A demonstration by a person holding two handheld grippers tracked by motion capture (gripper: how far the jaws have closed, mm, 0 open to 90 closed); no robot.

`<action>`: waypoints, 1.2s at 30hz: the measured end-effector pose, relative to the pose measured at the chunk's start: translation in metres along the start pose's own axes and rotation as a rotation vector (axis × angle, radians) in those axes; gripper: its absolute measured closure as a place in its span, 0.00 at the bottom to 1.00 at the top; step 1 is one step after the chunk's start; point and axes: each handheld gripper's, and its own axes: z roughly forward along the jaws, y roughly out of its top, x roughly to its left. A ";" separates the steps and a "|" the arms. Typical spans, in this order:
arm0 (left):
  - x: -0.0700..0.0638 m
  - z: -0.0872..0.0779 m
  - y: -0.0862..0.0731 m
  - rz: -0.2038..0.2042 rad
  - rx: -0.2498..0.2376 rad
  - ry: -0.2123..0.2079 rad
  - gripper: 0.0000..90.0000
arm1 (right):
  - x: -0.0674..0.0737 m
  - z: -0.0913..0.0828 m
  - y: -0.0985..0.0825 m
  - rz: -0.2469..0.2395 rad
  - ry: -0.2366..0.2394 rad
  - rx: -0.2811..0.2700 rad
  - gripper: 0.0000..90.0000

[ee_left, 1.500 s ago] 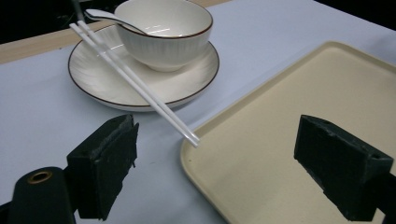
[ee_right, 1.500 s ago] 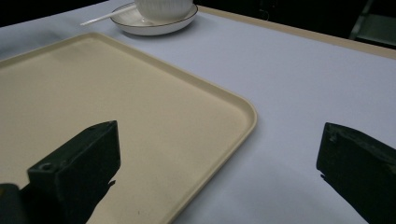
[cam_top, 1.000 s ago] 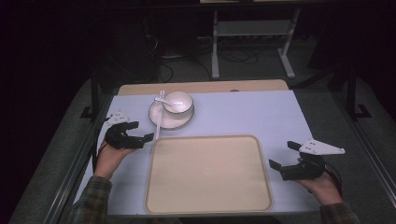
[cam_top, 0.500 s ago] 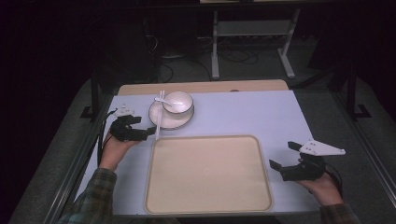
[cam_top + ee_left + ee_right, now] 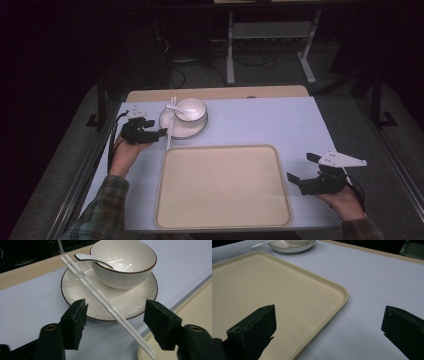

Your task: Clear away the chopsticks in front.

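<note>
**Two chopsticks in reach, not yet pinched**

Two white chopsticks [image 5: 107,303] are the job: thin, stiff, light, glossy, so likely slippery and prone to rolling or scissoring apart when squeezed.

Largest first:
- Worktop [image 5: 260,120], pale blue cover.
- Beige tray [image 5: 222,186], bare, at centre front.
- Saucer [image 5: 75,288] beyond the tray's far-left corner, carrying a ribbed bowl [image 5: 123,261] with a ceramic spoon [image 5: 92,258] inside. All breakable; keep clear.
- Chopsticks lie side by side across the saucer's rim, near ends overhanging the tray corner.

Best hold, by my judgement: the unsupported stretch just off the saucer rim, both sticks together.

Left gripper [image 5: 115,320]: jaws have just been closing, chopsticks between them, pads not touching. Right gripper [image 5: 328,330]: jaws spread wide, nothing held, beside the tray.

Left gripper view gives the gap at each pad; high view gives the overall layout and both hands well apart.
</note>
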 end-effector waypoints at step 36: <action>0.040 0.077 0.018 -0.026 0.079 0.049 1.00 | -0.006 -0.007 -0.004 0.049 -0.132 0.017 0.00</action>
